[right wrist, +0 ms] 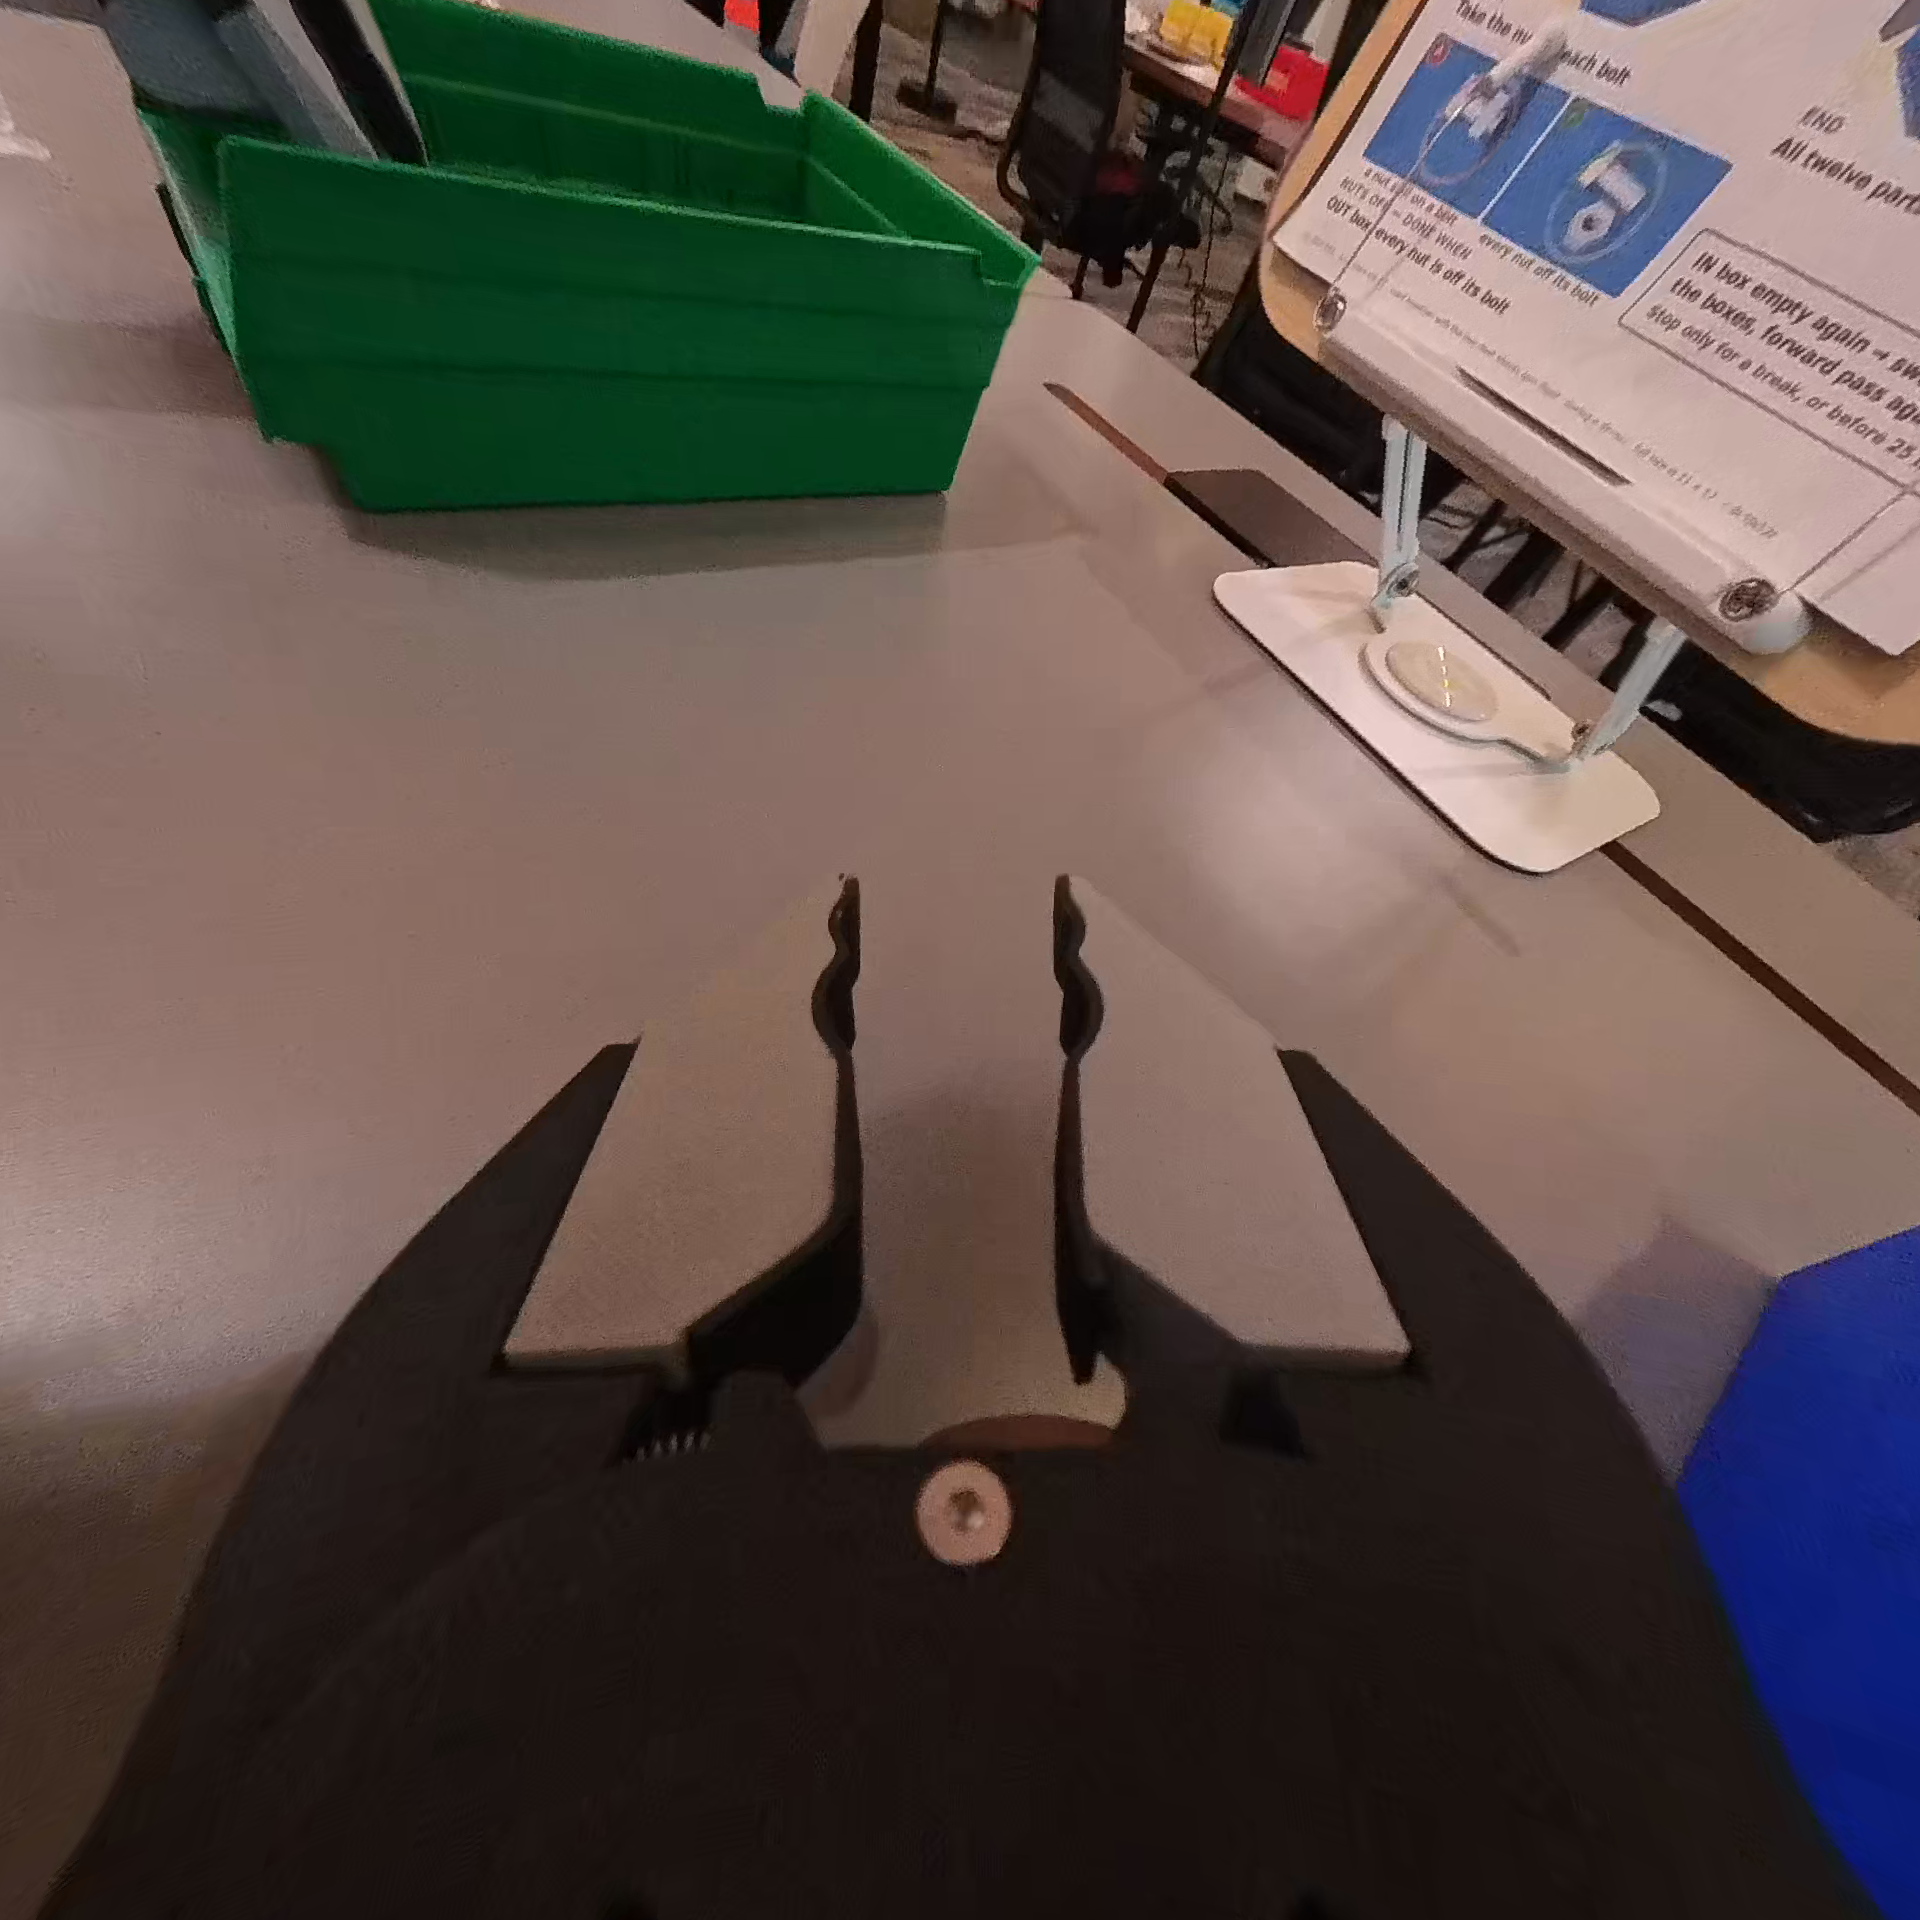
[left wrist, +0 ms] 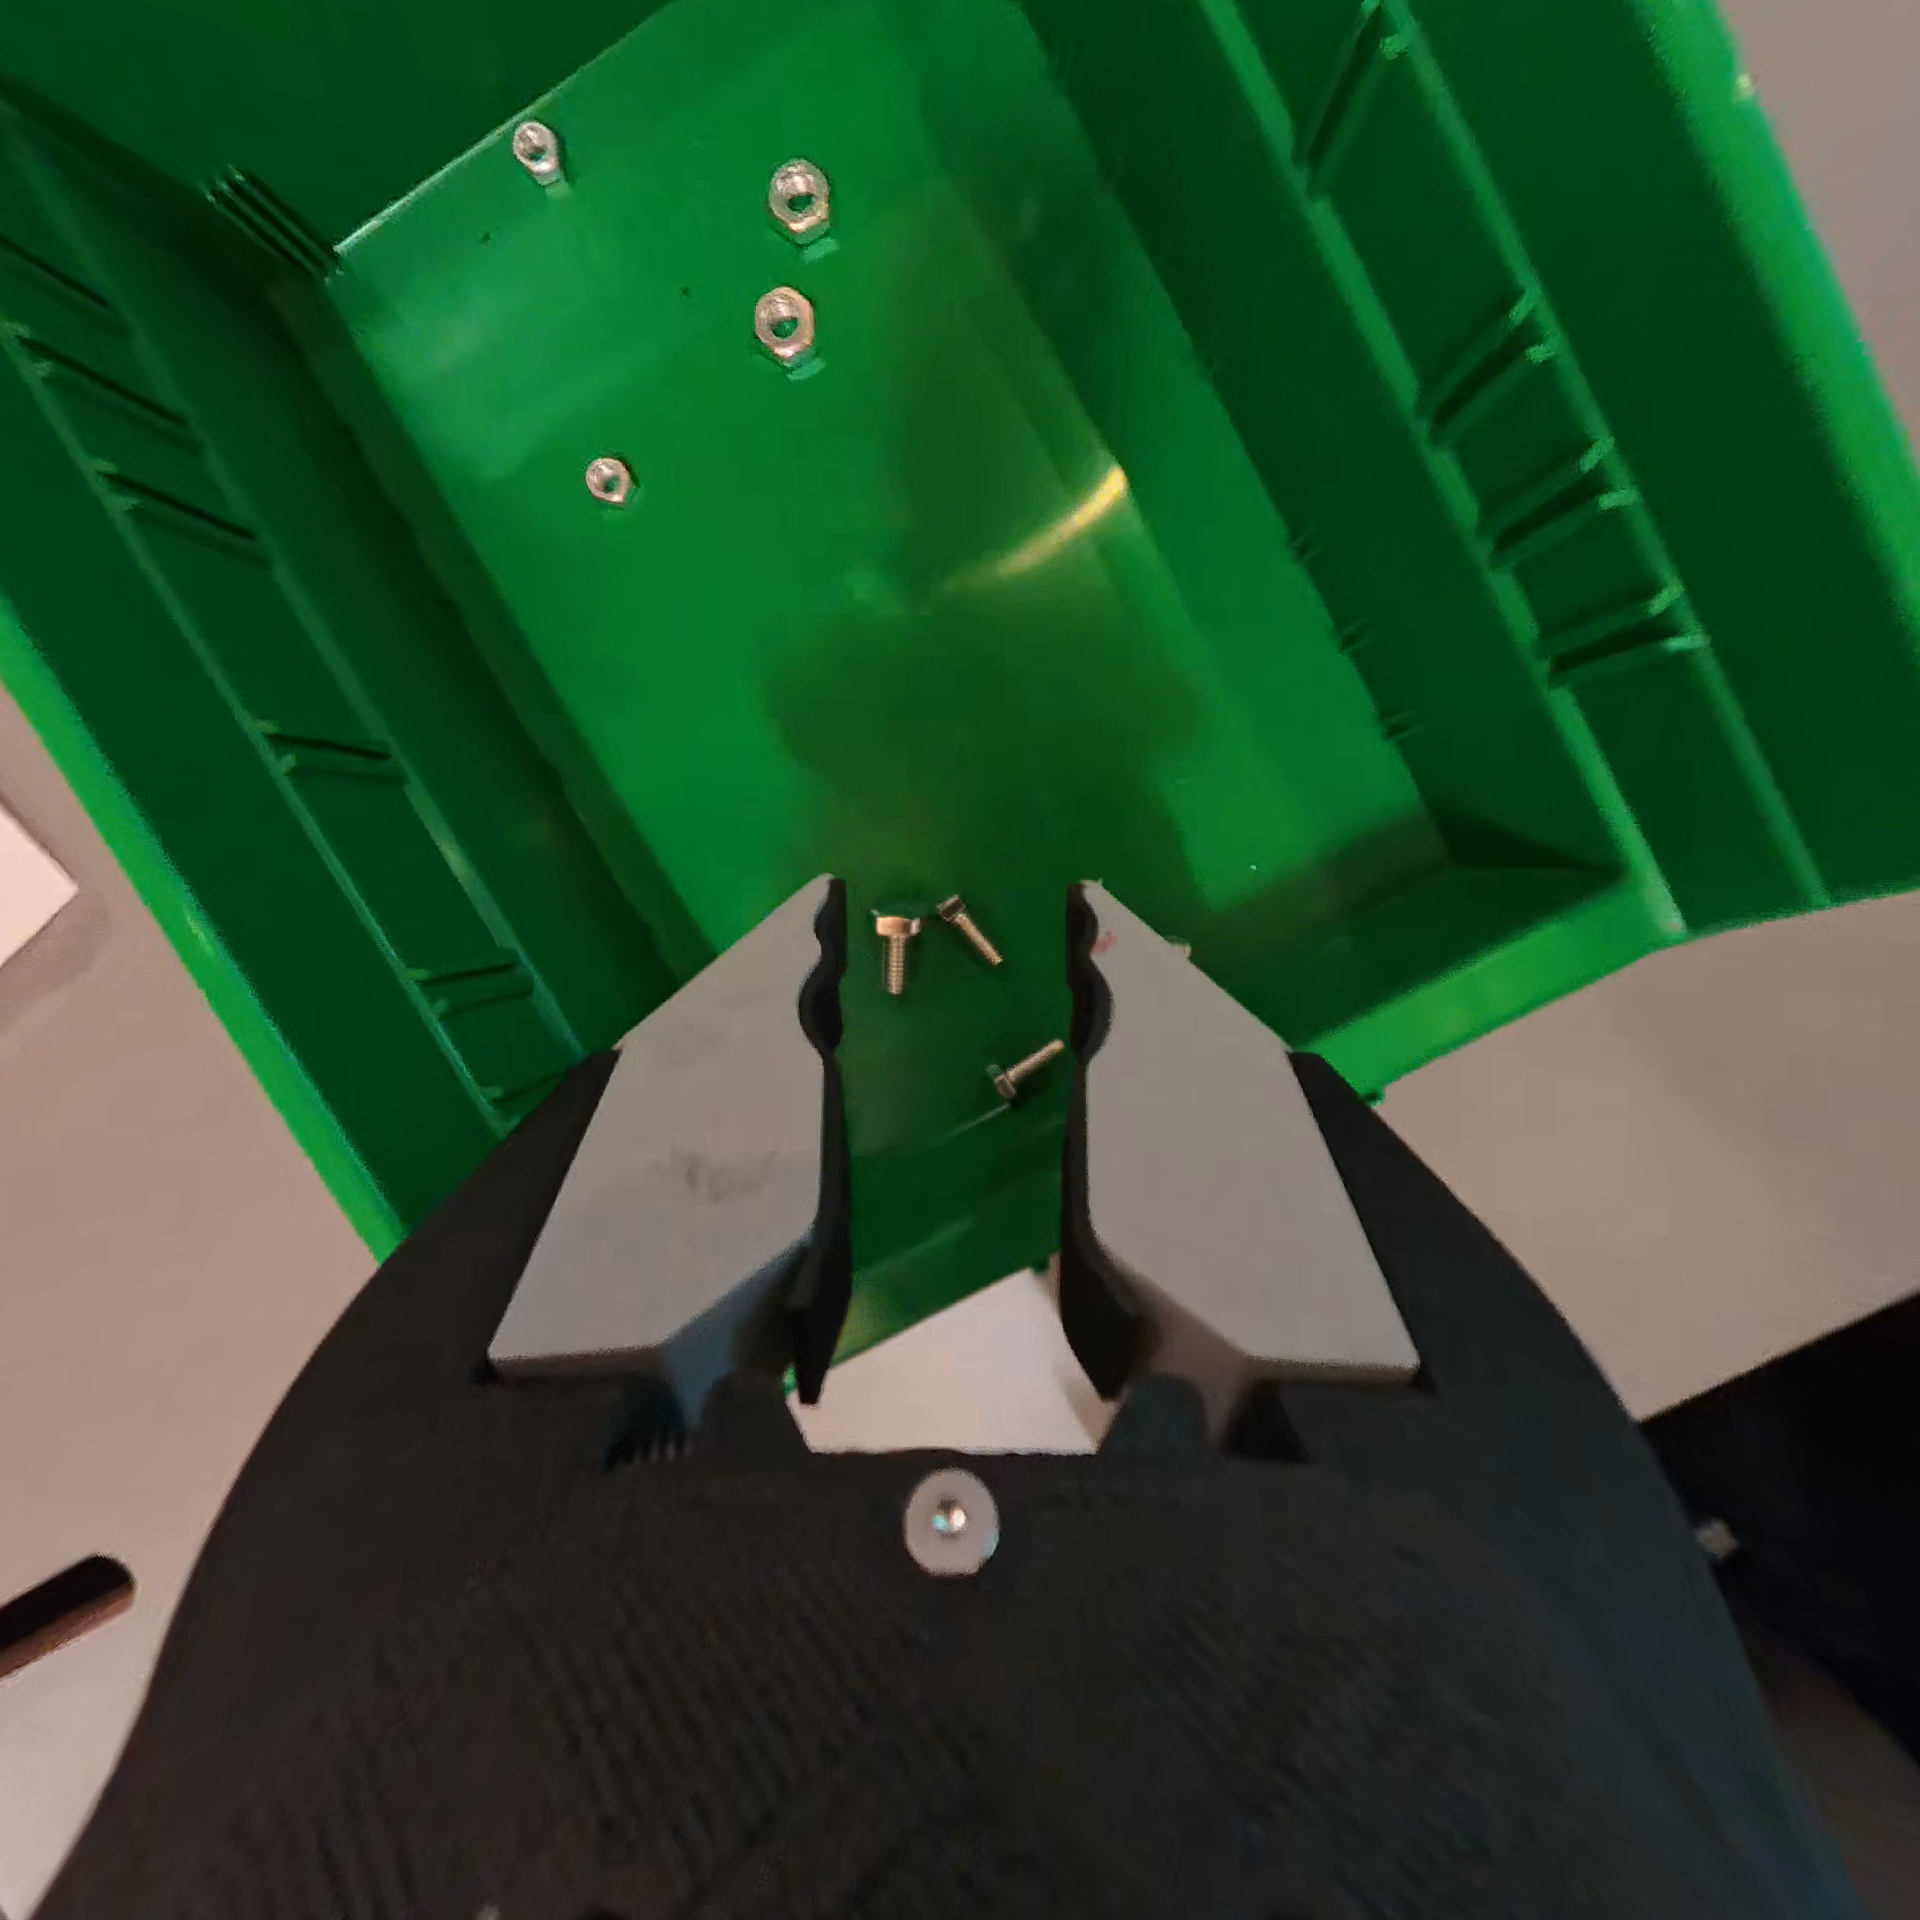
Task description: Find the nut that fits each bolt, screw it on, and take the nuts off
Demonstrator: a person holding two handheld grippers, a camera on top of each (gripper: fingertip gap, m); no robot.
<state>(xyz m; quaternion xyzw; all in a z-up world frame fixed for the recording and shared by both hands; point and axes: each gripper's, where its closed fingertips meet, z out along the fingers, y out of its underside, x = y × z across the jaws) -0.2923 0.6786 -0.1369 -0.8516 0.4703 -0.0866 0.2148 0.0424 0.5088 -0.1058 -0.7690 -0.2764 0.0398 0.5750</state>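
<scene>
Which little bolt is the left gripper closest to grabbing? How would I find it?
Look in the green bin, at the end nearest the left gripper, where three small bolts lie. The one you want is the bolt just inside the left finger. Unlike its slanted neighbour and the bolt farther back, its wide flat head points away.

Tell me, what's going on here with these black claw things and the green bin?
A person is working two hand-held grippers. The left gripper hangs open over a green bin, just above three small bolts at its near end; four loose nuts lie at the far end. The right gripper is open and empty over the grey table, away from the bin. Nothing is gripped yet, and no nut is on a bolt.
</scene>
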